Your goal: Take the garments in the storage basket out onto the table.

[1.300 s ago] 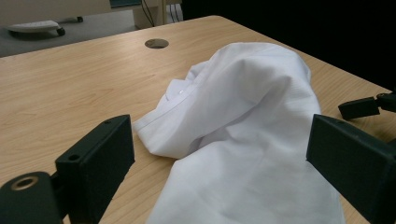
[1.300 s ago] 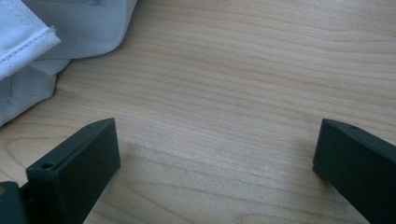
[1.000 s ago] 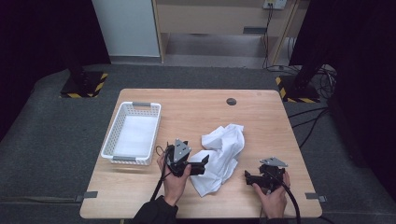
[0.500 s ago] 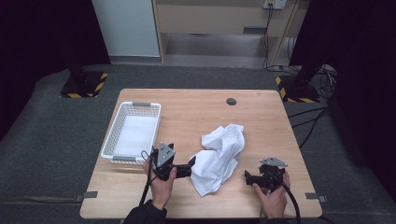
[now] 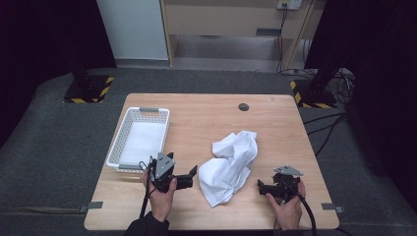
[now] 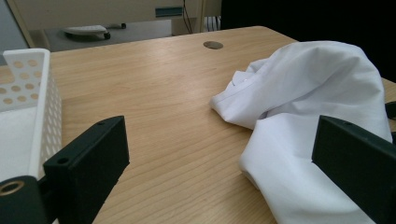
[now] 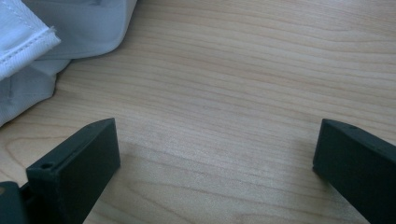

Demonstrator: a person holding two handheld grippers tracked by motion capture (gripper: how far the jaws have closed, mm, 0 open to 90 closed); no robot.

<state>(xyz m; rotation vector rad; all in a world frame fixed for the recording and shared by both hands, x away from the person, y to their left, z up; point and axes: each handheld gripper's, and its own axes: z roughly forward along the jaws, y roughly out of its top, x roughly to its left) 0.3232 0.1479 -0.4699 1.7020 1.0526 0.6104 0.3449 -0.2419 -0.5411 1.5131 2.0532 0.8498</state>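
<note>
My left gripper (image 5: 189,176) low over wooden table (image 5: 206,118), jaws spread wide, empty, just left of crumpled white cloth (image 5: 230,164). My right gripper (image 5: 263,188) right of cloth, near it, jaws apart, gripping nothing. White perforated basket (image 5: 139,140) left of cloth, beyond left gripper. Small dark round hole (image 5: 243,106) in table beyond cloth.

In your left gripper view, the white basket (image 6: 25,116) is cut by the left edge, so you see just one perforated wall and a corner. The white cloth (image 6: 308,121) runs off the bottom and right edges, and the right jaw covers part of it. In your right gripper view, the cloth (image 7: 56,32) is cut at the top left corner. In the high view, your forearms leave the bottom edge, and the small dark round spot (image 5: 243,106) on the bench (image 5: 206,118) is too small to identify.
</note>
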